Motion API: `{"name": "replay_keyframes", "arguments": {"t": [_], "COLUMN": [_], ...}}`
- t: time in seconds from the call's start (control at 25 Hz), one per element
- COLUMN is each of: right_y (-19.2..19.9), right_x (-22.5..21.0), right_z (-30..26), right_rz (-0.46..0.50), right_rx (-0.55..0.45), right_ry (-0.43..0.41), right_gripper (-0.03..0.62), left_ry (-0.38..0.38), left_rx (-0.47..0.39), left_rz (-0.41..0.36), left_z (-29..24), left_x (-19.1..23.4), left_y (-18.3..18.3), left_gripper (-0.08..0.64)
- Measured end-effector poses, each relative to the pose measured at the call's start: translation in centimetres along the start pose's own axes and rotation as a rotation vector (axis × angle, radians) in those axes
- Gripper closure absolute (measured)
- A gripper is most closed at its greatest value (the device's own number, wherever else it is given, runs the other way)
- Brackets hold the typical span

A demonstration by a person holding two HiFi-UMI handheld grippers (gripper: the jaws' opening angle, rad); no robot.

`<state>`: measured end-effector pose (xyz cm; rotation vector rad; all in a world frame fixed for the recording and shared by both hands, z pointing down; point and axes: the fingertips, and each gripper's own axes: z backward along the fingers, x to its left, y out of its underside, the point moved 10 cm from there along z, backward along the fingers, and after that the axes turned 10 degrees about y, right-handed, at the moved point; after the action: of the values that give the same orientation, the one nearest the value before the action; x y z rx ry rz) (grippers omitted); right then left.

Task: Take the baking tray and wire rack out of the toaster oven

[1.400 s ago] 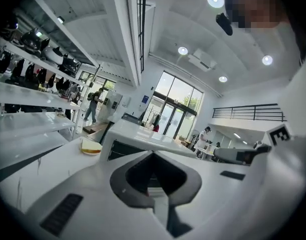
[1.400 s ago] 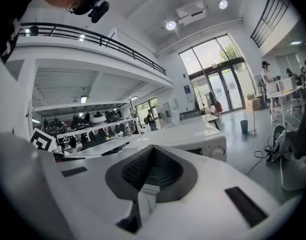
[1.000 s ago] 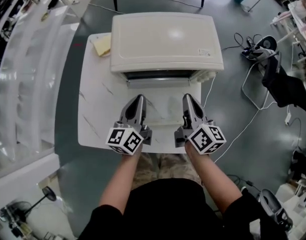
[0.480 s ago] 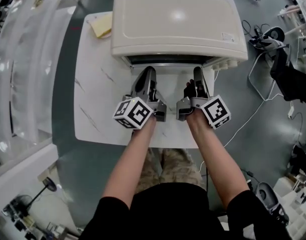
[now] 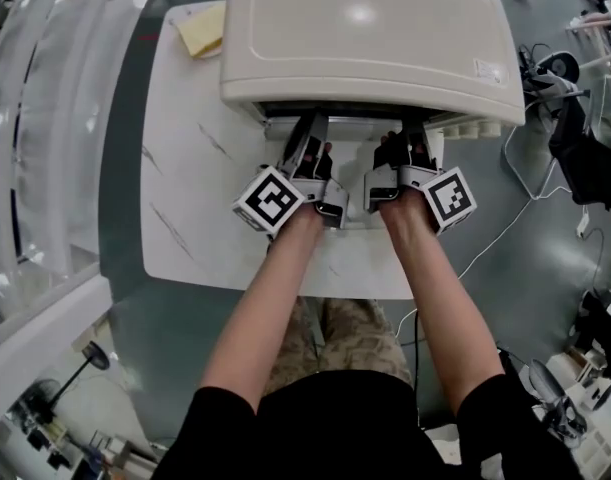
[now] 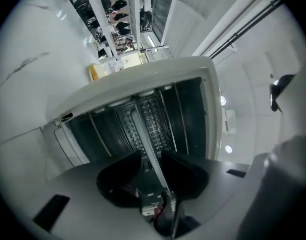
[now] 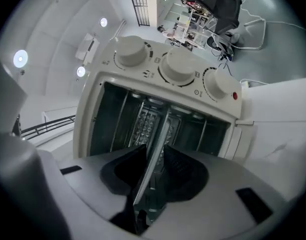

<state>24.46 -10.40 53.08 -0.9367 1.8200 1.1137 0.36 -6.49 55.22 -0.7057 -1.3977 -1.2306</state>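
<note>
The person's forearms [image 5: 275, 308] run side by side toward the oven front. Each hand is rolled onto its side, so each claw's jaws stand one above the other, a turn that suits a thin edge lying level. The left claw [image 5: 307, 140] and the right claw [image 5: 415, 144] reach in just under the overhang of the cream-coloured boxy toaster oven [image 5: 365, 38]. They are set apart from each other, likely so that a pull stays square and the tray does not jam in its guides.

Both claws have just been opening and now stand partly open. In each gripper view the thin pale metal front lip of the baking tray [image 6: 151, 141] runs through the gap between the jaws. Neither pad visibly presses on it, so nothing is gripped yet, and closing on the lip looks like the next step.

The tray itself sits inside the dark cavity. Deeper in, thin metal rods run parallel to it; which of them belong to the wire rack cannot be told. Three round cream knobs [image 7: 178, 66] line the oven's right side, clear of the right claw.

The oven stands on the white marbled bench [image 5: 185, 198], with a flat yellow pad [image 5: 200, 33] beside it at the far left.
</note>
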Motion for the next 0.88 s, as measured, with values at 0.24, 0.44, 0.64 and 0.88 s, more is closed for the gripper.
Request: {"name": "replay_keyframes", "arguments": {"t": [0.24, 0.44, 0.64, 0.88], "right_y": [0.1, -0.3, -0.2, 0.0], "right_x": [-0.1, -0.2, 0.0, -0.2], "right_z": [-1.6, -3.0, -3.5, -3.6], "right_rz": [-0.046, -0.071, -0.095, -0.190], "right_rx": [-0.006, -0.005, -0.020, -0.013], "right_ry": [0.001, 0.005, 0.002, 0.011], "right_gripper": [0.489, 0.489, 0.494, 0.494], "left_ry": [-0.007, -0.006, -0.016, -0.012], "left_rx": [-0.010, -0.033, -0.061, -0.120], "left_rz": [0.018, 0.042, 0.070, 0.095], "left_z": [-1.3, -3.1, -4.0, -4.8], "left_x": [0.9, 1.4, 1.6, 1.7], "left_y": [-0.4, -0.8, -1.0, -1.2], "left_gripper": [0.431, 0.430, 0.426, 0.426]}}
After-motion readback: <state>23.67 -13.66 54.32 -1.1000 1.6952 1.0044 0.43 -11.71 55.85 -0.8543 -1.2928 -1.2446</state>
